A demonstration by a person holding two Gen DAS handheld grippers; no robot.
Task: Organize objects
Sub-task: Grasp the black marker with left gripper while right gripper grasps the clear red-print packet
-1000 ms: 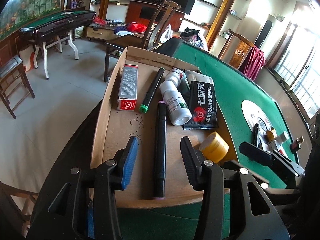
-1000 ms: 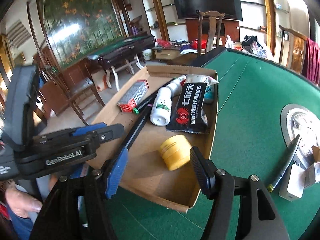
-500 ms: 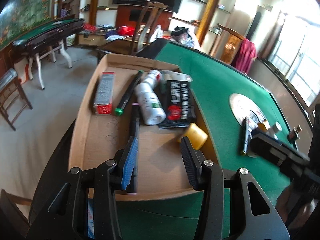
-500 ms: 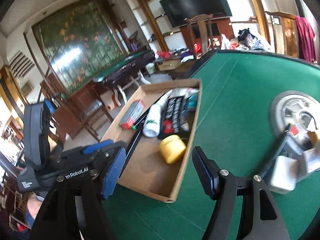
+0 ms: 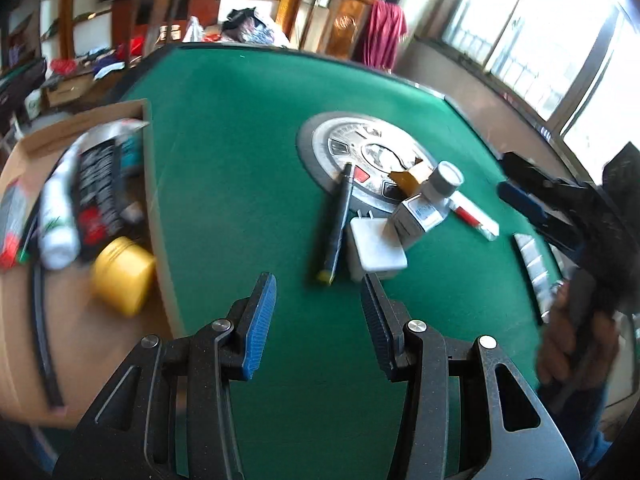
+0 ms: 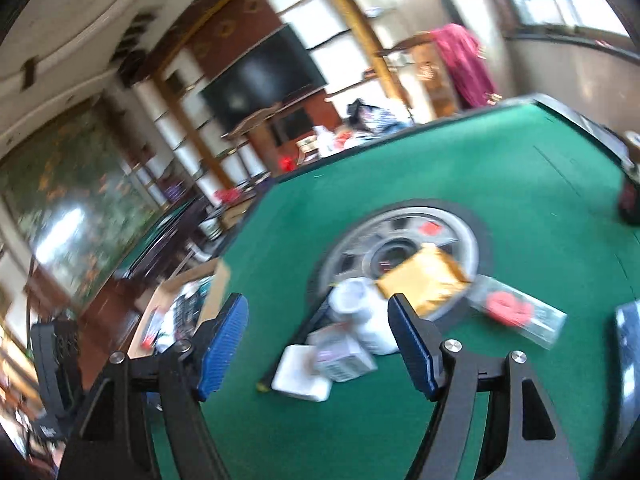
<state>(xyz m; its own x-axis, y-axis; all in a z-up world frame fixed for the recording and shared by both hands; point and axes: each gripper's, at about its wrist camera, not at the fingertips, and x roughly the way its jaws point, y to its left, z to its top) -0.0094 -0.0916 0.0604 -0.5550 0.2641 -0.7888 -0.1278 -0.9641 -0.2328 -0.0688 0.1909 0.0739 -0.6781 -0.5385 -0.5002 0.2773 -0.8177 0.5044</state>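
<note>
My left gripper (image 5: 320, 284) hangs open over bare green felt, nothing between its fingers. Just beyond it lie a black pen (image 5: 338, 220) with a yellow end, a white charger (image 5: 374, 246), a small box (image 5: 418, 216), a grey-capped bottle (image 5: 444, 182) and a red-and-white tube (image 5: 474, 216). My right gripper (image 6: 316, 308) points at the same pile, its jaws opening and empty. Past its fingers are the charger (image 6: 300, 376), the small box (image 6: 344, 356), a white bottle (image 6: 364, 312), a gold packet (image 6: 424, 280) and a clear packet (image 6: 516, 312) with red print.
A cardboard box (image 5: 148, 184) at the table's left edge holds a yellow tape roll (image 5: 122, 280), a white bottle (image 5: 58, 220), a black packet (image 5: 98, 192) and markers. A round metal disc (image 5: 360, 148) sits mid-table. A silver tube (image 5: 532, 264) lies right, near a hand (image 5: 576, 340).
Both grippers have swung right, away from the cardboard box and towards the pile by the centre disc. The right jaws have widened. The black marker stays in the box.
</note>
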